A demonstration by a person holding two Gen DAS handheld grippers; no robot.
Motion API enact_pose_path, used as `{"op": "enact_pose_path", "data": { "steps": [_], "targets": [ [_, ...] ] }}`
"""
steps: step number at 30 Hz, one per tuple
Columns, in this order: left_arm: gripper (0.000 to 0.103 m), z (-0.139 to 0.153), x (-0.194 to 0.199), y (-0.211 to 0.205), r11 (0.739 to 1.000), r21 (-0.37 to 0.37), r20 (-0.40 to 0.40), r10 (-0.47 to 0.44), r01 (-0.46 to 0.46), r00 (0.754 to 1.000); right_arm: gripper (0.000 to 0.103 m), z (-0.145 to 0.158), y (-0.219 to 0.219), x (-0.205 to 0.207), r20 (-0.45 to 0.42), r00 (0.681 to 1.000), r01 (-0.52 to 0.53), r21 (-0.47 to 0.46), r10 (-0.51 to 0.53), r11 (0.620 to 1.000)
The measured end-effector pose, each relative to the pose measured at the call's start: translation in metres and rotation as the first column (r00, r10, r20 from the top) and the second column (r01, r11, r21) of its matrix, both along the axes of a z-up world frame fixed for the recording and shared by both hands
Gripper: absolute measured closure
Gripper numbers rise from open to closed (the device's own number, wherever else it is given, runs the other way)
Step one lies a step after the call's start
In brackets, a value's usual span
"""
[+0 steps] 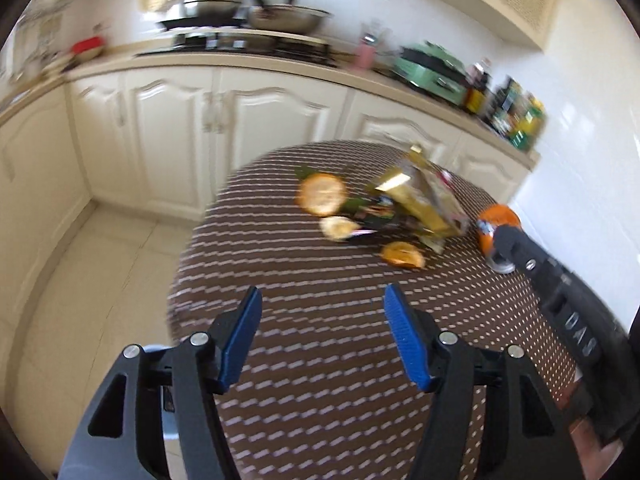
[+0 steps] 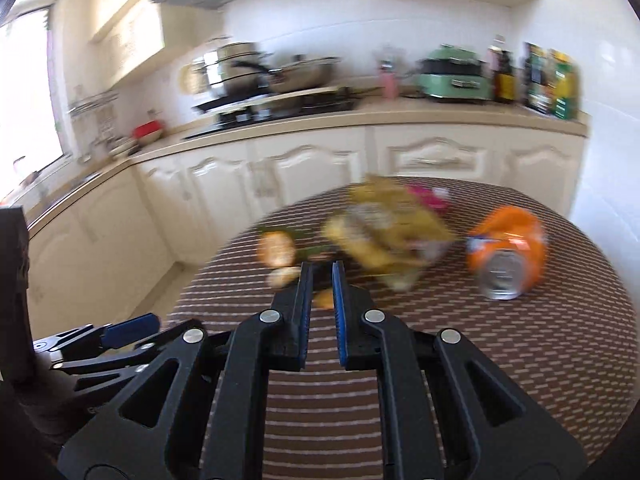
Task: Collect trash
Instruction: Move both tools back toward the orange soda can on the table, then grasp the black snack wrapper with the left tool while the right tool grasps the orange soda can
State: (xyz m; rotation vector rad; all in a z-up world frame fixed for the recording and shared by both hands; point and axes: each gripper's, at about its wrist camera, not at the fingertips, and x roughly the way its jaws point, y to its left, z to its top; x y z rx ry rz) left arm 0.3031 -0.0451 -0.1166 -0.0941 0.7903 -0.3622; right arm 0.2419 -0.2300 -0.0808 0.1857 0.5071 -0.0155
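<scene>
Left tongs (image 1: 322, 334): wide, empty, angled down over striped surface (image 1: 320, 360) | right tongs (image 2: 322, 280): nearly shut, empty, beside them | trash: peels (image 1: 322, 194), wrappers (image 1: 424, 204), orange can (image 2: 506, 250) clustered mid-surface, ahead of both.

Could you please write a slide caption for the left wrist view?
Open left gripper above a patterned table with orange peels, wrappers and an orange can.

A home kitchen: cream panelled cabinet doors (image 2: 308, 168) run under a beige worktop (image 2: 400, 114), where stacked steel pots (image 2: 236, 68) sit on a black hob (image 2: 276, 108) beside a mint-green appliance (image 2: 456, 76), bottles (image 2: 504, 76) and white wall tiles (image 1: 580, 128).
</scene>
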Motion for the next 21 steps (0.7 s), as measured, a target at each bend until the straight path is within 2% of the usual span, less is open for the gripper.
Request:
{"op": "enact_pose_path", "data": {
  "steps": [2, 4, 6, 8, 12, 15, 18, 19, 21],
  "targets": [
    [0.040, -0.003, 0.010, -0.025, 0.999, 0.037, -0.009, -0.036, 0.037, 0.999, 0.088, -0.002, -0.026, 0.001, -0.011, 0.999, 0.043, 0.021, -0.043, 0.999],
    [0.040, -0.007, 0.016, -0.040, 0.997, 0.056, -0.014, -0.053, 0.054, 0.998, 0.076, -0.005, -0.049, 0.003, -0.025, 0.996, 0.090, 0.026, -0.090, 0.996],
    [0.040, -0.010, 0.025, -0.053, 0.995, 0.074, -0.018, -0.059, 0.060, 0.998, 0.056, -0.008, -0.073, 0.003, -0.034, 0.990, 0.136, 0.034, -0.135, 0.990],
    [0.040, -0.014, 0.034, -0.065, 0.994, 0.090, -0.029, -0.060, 0.062, 0.998, 0.056, -0.011, -0.087, 0.003, -0.042, 0.985, 0.170, 0.033, -0.169, 0.985],
    [0.040, -0.022, 0.051, -0.079, 0.993, 0.106, -0.043, -0.056, 0.061, 0.997, 0.050, -0.019, -0.122, 0.009, -0.075, 0.973, 0.223, 0.079, -0.217, 0.972],
    [0.040, -0.025, 0.062, -0.086, 0.993, 0.113, -0.042, -0.042, 0.046, 0.998, 0.046, -0.027, -0.149, 0.016, -0.110, 0.964, 0.258, 0.152, -0.243, 0.954],
    [0.041, -0.024, 0.069, -0.090, 0.991, 0.124, -0.032, -0.041, 0.045, 0.999, 0.042, -0.034, -0.166, 0.021, -0.130, 0.953, 0.295, 0.177, -0.275, 0.939],
    [0.042, -0.024, 0.070, -0.092, 0.991, 0.128, -0.027, -0.042, 0.045, 0.999, 0.042, -0.038, -0.174, 0.024, -0.141, 0.954, 0.292, 0.226, -0.265, 0.929],
    [0.058, -0.025, 0.074, -0.095, 0.990, 0.132, -0.031, -0.045, 0.049, 0.998, 0.042, -0.047, -0.186, 0.030, -0.169, 0.953, 0.292, 0.297, -0.251, 0.909]
  ]
}}
